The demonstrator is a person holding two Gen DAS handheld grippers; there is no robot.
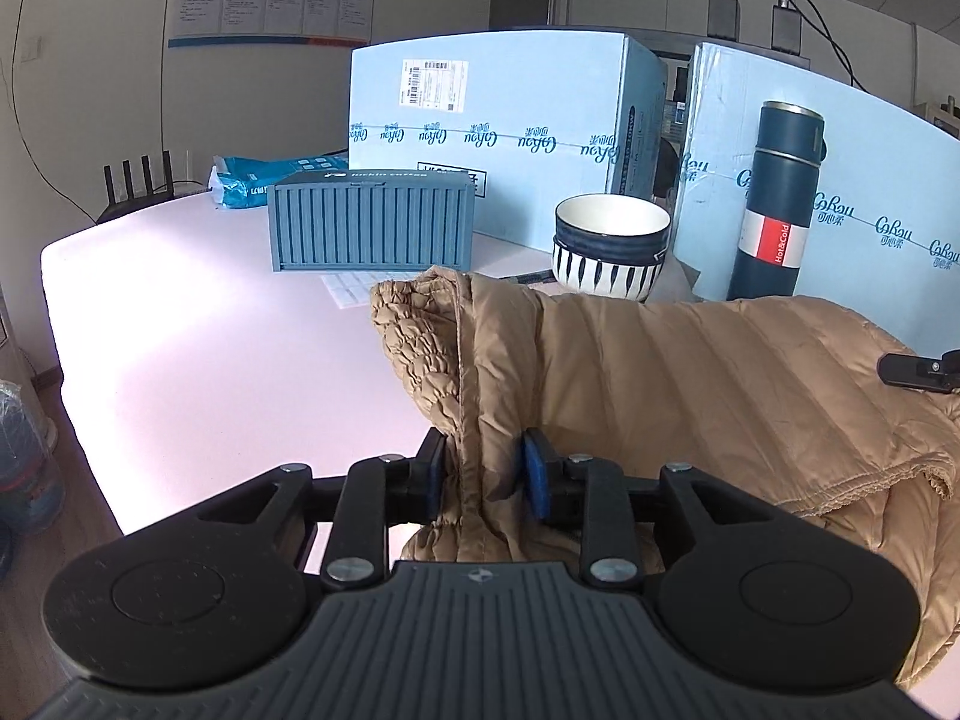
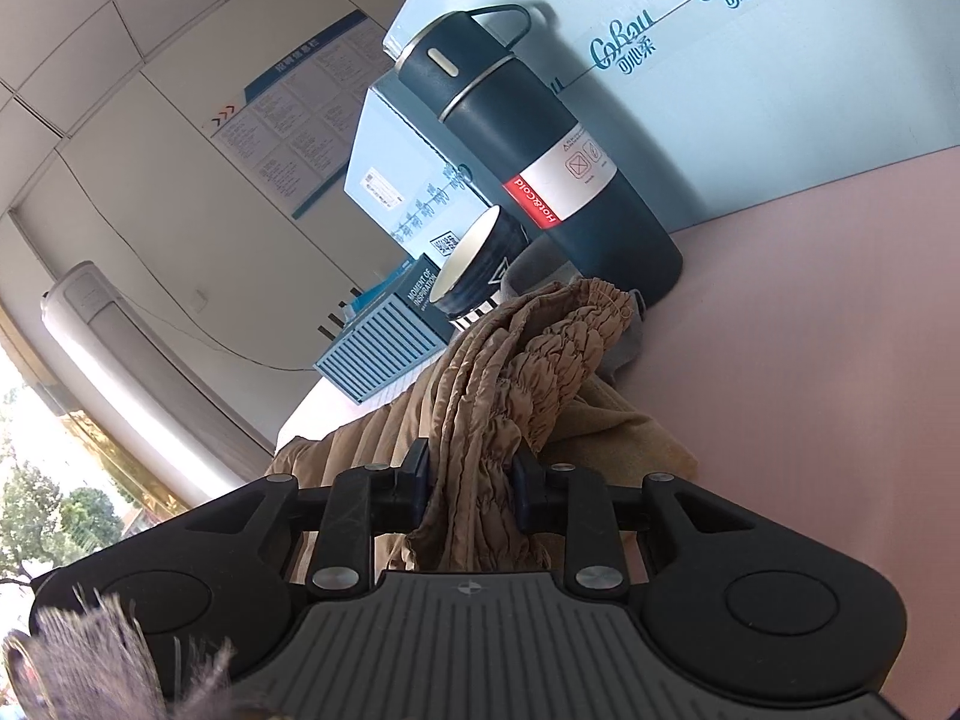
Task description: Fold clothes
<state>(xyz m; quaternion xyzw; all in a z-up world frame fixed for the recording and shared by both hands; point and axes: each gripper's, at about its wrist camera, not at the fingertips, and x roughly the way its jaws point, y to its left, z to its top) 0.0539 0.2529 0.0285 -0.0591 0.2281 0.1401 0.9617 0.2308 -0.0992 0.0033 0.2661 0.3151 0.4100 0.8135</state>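
Pinching tan quilted jacket (image 1: 690,372): left gripper (image 1: 483,471) clamps bunched hem fold between blue pads (image 1: 536,471), garment draped rightward over pink table (image 1: 198,360). Right gripper (image 2: 471,480) jaws squeeze gathered ruched edge of jacket (image 2: 480,420). Left view alone shows whole striped bowl (image 1: 609,249), container-shaped box (image 1: 369,222), router (image 1: 141,189). Right view alone shows flask (image 2: 540,150) handle loop, window.
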